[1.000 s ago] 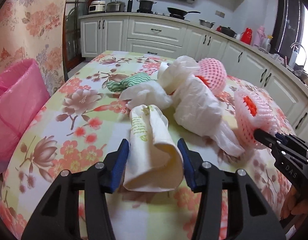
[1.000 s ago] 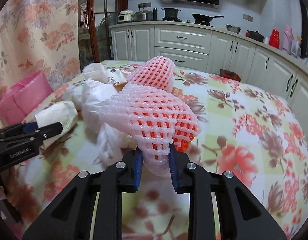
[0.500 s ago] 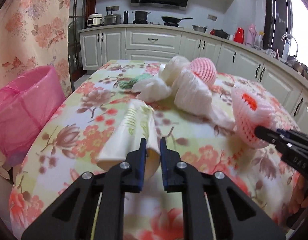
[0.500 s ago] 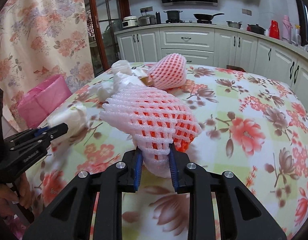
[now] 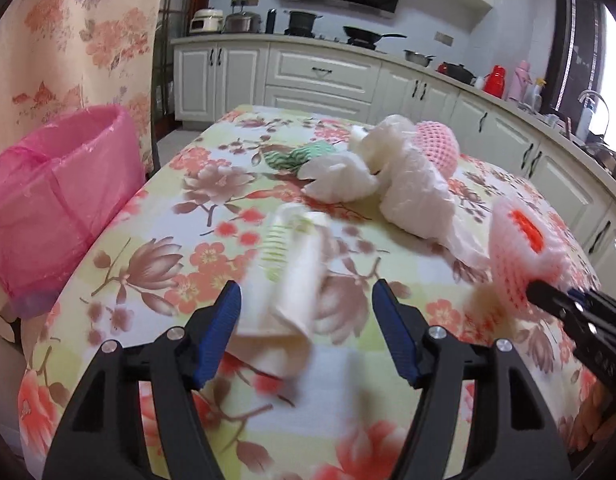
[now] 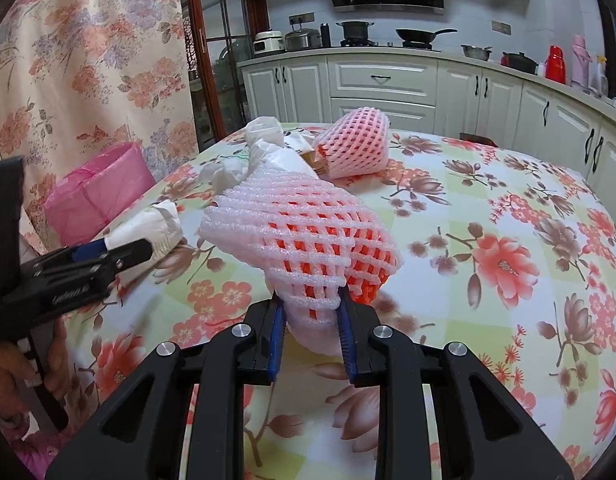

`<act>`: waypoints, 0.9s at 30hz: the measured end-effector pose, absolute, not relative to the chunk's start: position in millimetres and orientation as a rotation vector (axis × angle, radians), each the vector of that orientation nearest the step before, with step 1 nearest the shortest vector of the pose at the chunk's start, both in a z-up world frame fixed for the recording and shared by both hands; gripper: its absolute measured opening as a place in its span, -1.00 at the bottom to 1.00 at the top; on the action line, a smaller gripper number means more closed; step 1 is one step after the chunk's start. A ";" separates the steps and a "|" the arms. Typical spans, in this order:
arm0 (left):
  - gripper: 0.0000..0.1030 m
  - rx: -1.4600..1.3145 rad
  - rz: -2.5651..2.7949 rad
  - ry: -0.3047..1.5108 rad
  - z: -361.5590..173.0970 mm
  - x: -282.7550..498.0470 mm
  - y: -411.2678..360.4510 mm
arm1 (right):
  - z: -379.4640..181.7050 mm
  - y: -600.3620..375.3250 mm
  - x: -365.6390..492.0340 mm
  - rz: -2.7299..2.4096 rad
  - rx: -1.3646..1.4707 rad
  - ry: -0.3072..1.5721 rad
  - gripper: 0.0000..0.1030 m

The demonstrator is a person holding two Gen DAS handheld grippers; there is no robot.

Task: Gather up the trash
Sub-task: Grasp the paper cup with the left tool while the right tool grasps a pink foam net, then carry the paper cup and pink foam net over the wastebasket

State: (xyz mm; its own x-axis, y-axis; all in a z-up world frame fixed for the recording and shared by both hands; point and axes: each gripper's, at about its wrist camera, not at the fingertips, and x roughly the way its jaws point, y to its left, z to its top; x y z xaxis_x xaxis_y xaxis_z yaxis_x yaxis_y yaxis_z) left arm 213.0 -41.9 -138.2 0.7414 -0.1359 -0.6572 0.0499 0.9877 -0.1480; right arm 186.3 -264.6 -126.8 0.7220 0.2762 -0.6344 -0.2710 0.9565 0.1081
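My left gripper (image 5: 306, 312) is open; a blurred, crumpled white paper cup (image 5: 292, 280) lies loose between its fingers on the floral table (image 5: 156, 264). My right gripper (image 6: 311, 320) is shut on a pink foam fruit net (image 6: 304, 236) with orange inside, held above the table; it also shows in the left wrist view (image 5: 523, 248). More trash sits mid-table: white crumpled bags (image 5: 403, 184), a green striped wrapper (image 5: 292, 158), a second pink foam net (image 6: 353, 148). A pink-lined trash bin (image 5: 56, 200) stands off the table's left edge.
Kitchen cabinets and a counter with pots (image 5: 319, 68) run behind the table. A floral curtain (image 5: 68, 40) hangs at left behind the bin. A hand (image 6: 12, 364) holds the left gripper near the table's edge.
My left gripper closed on the paper cup and has now opened, letting the cup drop loose between its fingers. My right gripper stays shut on the foam net and pulled back a little.
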 end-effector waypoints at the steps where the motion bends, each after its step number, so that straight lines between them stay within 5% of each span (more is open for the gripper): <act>1: 0.28 -0.130 -0.099 0.735 -138.4 216.0 -39.9 | -127.7 -263.4 186.6 0.303 0.008 0.703 -0.52; 8: 0.34 -0.160 -0.112 0.823 -151.7 245.3 -33.6 | -129.7 -260.1 187.3 0.300 0.009 0.707 -0.52; 10: 0.22 -0.161 -0.112 0.829 -154.3 247.8 -33.2 | -129.8 -260.1 187.3 0.299 0.009 0.707 -0.52; 11: -0.07 -0.148 -0.130 0.829 -154.0 247.8 -35.5 | -129.9 -260.3 187.5 0.297 0.011 0.709 -0.52; 12: -0.14 -0.137 -0.135 0.822 -153.7 246.7 -37.3 | -130.2 -260.3 187.7 0.297 0.012 0.710 -0.52; 27: -0.16 -0.062 -0.117 0.641 -129.7 190.4 -42.2 | -123.5 -239.3 178.0 0.317 -0.036 0.692 -0.52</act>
State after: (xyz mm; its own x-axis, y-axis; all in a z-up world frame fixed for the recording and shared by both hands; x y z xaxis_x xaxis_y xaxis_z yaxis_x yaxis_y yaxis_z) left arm 190.4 -42.2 -129.7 0.7949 -0.1283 -0.5930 0.0898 0.9915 -0.0940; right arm 178.0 -239.3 -123.5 0.7240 0.2751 -0.6326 -0.2986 0.9516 0.0720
